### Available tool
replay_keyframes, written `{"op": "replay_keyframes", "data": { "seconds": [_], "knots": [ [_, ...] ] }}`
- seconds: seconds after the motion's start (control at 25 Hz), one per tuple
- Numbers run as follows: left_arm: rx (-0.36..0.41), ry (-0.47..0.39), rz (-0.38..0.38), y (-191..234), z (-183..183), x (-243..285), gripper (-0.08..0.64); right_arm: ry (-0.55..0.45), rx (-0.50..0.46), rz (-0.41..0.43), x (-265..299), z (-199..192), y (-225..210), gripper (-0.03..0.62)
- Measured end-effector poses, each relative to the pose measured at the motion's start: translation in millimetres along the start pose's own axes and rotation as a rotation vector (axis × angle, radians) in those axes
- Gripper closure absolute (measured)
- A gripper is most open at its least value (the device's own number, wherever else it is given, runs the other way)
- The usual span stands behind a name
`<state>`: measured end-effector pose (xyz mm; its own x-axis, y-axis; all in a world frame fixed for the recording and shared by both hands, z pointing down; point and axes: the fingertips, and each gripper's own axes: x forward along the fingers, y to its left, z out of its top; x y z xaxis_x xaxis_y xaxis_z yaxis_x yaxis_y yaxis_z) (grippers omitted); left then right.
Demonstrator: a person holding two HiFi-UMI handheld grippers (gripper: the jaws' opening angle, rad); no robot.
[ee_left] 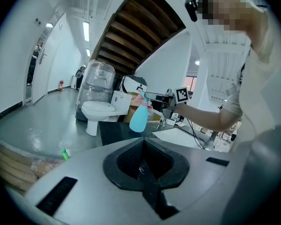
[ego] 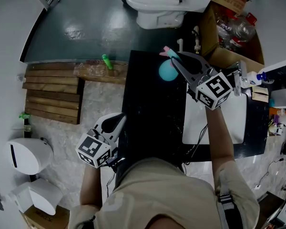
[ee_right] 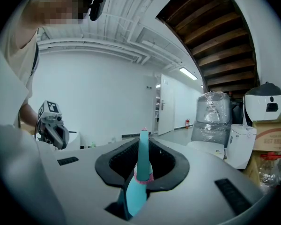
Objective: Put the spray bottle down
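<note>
A teal spray bottle (ego: 167, 70) with a pink collar hangs above the far end of the black counter (ego: 148, 113). My right gripper (ego: 174, 59) is shut on it near its neck. In the right gripper view the bottle (ee_right: 136, 186) stands between the jaws with its nozzle pointing away from the camera. The left gripper view shows the same bottle (ee_left: 139, 116) held in the air over the counter. My left gripper (ego: 120, 119) is low at the counter's left edge, shut with nothing in it; its fingertips (ee_left: 143, 142) meet.
A white toilet (ego: 162, 4) stands beyond the counter. A cardboard box (ego: 231, 30) with plastic bottles is at the far right. A white basin (ego: 229, 120) is set into the counter's right side, a white bottle (ego: 255, 78) behind it. Wooden pallets (ego: 52, 94) lie left.
</note>
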<state>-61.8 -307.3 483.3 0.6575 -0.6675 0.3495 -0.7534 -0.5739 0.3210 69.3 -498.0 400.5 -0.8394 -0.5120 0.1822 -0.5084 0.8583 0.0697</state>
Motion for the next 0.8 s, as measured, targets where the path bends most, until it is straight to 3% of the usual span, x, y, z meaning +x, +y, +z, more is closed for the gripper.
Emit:
{"op": "replay_keyframes", "data": {
  "seconds": [0.8],
  "knots": [
    [-0.019,0.024,0.017,9,-3,8,0.549,0.004,0.001,0.041,26,-13,-21,0.520]
  ]
}}
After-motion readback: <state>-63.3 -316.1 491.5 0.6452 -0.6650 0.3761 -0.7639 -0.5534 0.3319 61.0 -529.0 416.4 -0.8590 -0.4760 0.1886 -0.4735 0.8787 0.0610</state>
